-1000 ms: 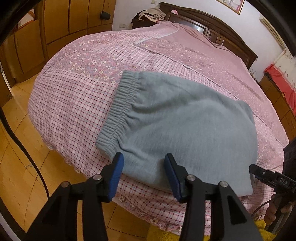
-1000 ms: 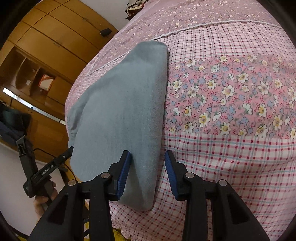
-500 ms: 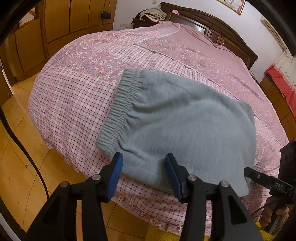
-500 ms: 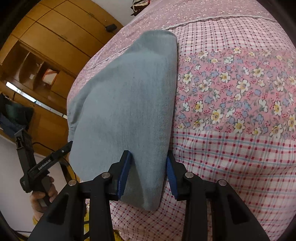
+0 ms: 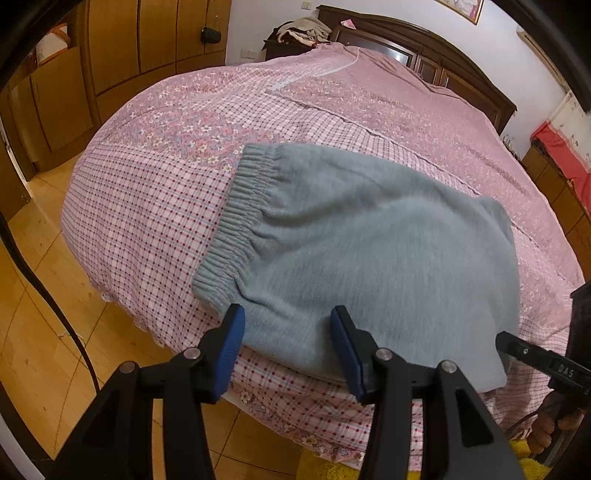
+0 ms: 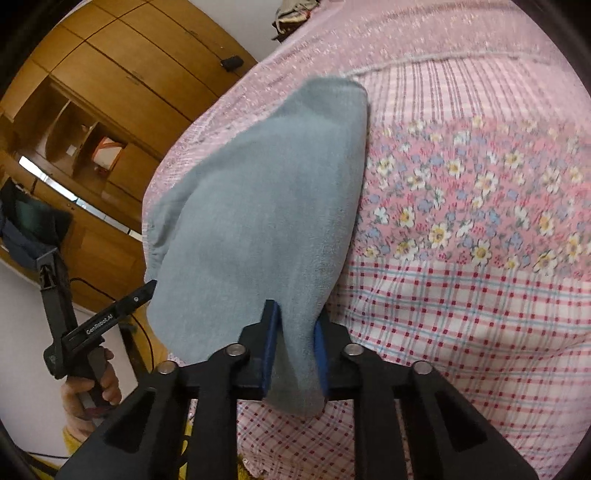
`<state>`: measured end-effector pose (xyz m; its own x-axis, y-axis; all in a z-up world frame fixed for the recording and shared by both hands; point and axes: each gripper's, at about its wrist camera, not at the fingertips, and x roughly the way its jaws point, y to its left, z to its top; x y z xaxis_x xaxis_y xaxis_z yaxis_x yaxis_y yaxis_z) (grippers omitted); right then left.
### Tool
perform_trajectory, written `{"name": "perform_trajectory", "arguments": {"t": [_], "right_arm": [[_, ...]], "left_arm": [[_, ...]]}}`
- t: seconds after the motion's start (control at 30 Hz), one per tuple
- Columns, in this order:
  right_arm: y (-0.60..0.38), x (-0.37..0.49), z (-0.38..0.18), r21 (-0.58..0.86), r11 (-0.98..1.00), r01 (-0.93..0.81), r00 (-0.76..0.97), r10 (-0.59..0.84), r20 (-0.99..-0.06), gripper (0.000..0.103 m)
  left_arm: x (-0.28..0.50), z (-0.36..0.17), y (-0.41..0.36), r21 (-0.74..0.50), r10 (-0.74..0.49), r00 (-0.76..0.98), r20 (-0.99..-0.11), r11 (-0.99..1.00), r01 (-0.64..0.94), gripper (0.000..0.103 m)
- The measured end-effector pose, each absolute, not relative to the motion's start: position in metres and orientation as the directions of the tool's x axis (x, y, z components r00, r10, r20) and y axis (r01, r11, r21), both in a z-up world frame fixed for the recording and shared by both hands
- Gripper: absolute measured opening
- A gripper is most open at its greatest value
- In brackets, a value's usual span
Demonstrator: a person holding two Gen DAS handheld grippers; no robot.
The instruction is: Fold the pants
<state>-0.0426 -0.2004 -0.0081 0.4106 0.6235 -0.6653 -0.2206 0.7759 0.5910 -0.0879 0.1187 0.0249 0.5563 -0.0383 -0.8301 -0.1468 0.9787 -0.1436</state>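
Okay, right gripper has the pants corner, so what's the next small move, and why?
Probably close the left gripper on the near edge of the gray pants: its jaws stand open around the hem, while the right gripper already pinches its corner.

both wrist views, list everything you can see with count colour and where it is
pants: one, grey, partly folded, lying near the foot edge of the bed, elastic waistband on the left in the left wrist view
bed cover: one, pink with check and flower panels, spread over the bed
headboard: one, dark wood, far end of the bed
wardrobe: one, light brown wood, along the wall left of the bed
clothes pile: one heap, pale and dark, beside the headboard
floor: light wooden boards, below the bed edge
left hand-held gripper: one, black with blue pads, open, at the near hem of the pants
right hand-held gripper: one, black with blue pads, shut on the pants' corner
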Motion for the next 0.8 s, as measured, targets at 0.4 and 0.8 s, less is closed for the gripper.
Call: {"name": "perform_trajectory", "arguments": {"t": [0.4,0.8], "right_arm": [[-0.219,-0.052,0.022,0.554,0.786,-0.276,0.479,0.612,-0.629,0.014],[-0.216,-0.05,0.02,0.545,0.798,-0.257,0.454,0.598,-0.66,0.018]], "left_arm": [[-0.09,0.028,0.118,-0.156,-0.053,0.563,-0.825,0.978,-0.137,0.051],[-0.089,0.032,0.11,-0.15,-0.063,0.564,-0.823,0.983,-0.109,0.051]]}}
